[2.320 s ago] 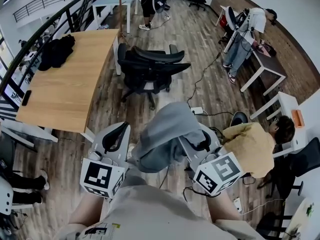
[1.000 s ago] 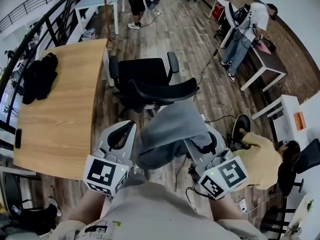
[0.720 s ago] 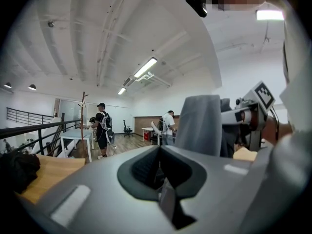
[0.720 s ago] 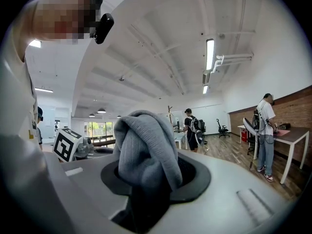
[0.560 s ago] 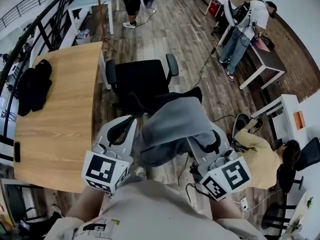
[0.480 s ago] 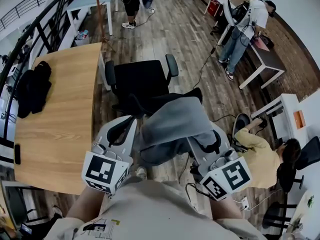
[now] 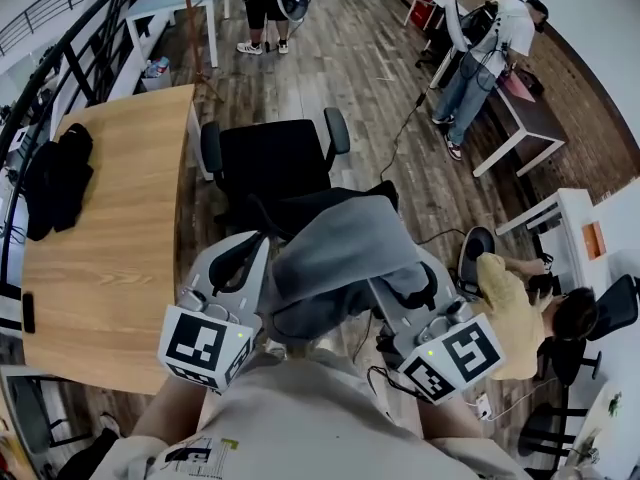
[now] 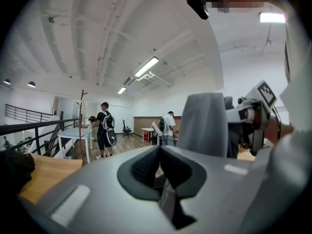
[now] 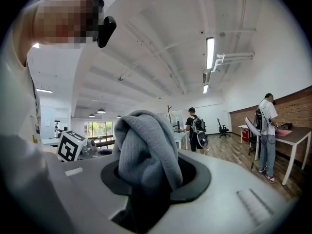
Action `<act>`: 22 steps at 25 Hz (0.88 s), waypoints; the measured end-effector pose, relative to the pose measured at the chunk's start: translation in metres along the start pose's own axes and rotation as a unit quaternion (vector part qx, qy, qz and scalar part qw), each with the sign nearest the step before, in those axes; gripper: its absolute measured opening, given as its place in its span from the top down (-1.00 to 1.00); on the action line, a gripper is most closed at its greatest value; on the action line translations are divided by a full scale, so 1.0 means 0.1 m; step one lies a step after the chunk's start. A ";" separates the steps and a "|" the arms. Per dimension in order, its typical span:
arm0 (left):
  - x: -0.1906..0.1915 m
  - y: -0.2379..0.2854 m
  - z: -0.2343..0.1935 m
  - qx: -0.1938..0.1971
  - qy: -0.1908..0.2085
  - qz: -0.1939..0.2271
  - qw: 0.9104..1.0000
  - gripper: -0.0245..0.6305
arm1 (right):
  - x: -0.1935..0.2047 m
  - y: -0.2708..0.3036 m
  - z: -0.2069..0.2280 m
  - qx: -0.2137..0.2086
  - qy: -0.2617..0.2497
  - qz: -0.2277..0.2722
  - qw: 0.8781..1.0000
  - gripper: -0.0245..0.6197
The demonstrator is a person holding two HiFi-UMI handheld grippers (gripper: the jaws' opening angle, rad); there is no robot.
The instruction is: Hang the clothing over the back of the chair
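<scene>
Wooden desk (image 7: 110,228) at left, with a dark bundle (image 7: 55,178) on its far corner. Black office chair (image 7: 275,158) sits beside it, back toward the person. Grey clothing (image 7: 340,253) is held up over the chair back; contact with the chair unclear. Right gripper (image 9: 155,172) is clamped on a thick bunched fold. Left gripper (image 8: 161,155) is nipped closed on a thin edge.

Head view looks steeply down over the black office chair (image 7: 275,163); each gripper view sits right behind its own jaws, facing level and forward. All three share the grey fabric garment (image 7: 340,248).
</scene>
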State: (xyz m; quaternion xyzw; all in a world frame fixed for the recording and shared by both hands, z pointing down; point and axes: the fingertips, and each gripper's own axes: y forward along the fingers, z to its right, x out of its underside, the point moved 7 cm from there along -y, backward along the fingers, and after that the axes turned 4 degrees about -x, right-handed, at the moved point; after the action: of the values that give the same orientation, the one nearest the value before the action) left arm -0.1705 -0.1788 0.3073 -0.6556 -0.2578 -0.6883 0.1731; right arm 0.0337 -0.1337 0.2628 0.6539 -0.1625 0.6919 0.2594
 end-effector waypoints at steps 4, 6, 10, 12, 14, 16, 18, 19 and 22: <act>-0.08 0.09 0.06 -0.008 -0.002 0.007 1.000 0.92 | -0.07 -0.02 0.17 -0.008 0.000 -0.001 1.000 0.48; -0.14 0.13 0.08 -0.013 -0.003 0.012 1.000 0.92 | -0.12 -0.04 0.24 -0.011 -0.004 0.000 1.000 0.48; -0.25 0.22 0.15 -0.025 0.004 0.019 0.999 0.92 | -0.27 -0.06 0.37 -0.027 -0.004 0.014 1.000 0.48; -0.33 0.29 0.20 -0.031 0.013 0.028 0.999 0.92 | -0.40 -0.04 0.42 -0.041 -0.005 0.030 0.999 0.48; -0.44 0.37 0.23 -0.038 0.026 0.040 0.998 0.92 | -0.57 0.01 0.48 -0.051 -0.021 0.047 0.997 0.48; -0.56 0.45 0.24 -0.044 0.034 0.049 0.997 0.92 | -0.74 0.09 0.54 -0.061 -0.037 0.064 0.995 0.48; -0.72 0.50 0.23 -0.051 0.039 0.059 0.996 0.92 | -0.90 0.18 0.61 -0.072 -0.048 0.078 0.993 0.47; -0.80 0.52 0.21 -0.055 0.041 0.064 0.996 0.92 | -0.98 0.22 0.64 -0.078 -0.050 0.084 0.992 0.47; -1.02 0.58 0.13 -0.066 0.046 0.076 0.994 0.92 | -1.21 0.38 0.74 -0.097 -0.047 0.100 0.989 0.47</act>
State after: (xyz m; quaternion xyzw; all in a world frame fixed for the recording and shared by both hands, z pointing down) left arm -0.1181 -0.2287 0.2134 -0.6513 -0.1533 -0.7176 0.1933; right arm 0.0741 -0.2243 0.1540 0.6378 -0.3053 0.6640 0.2433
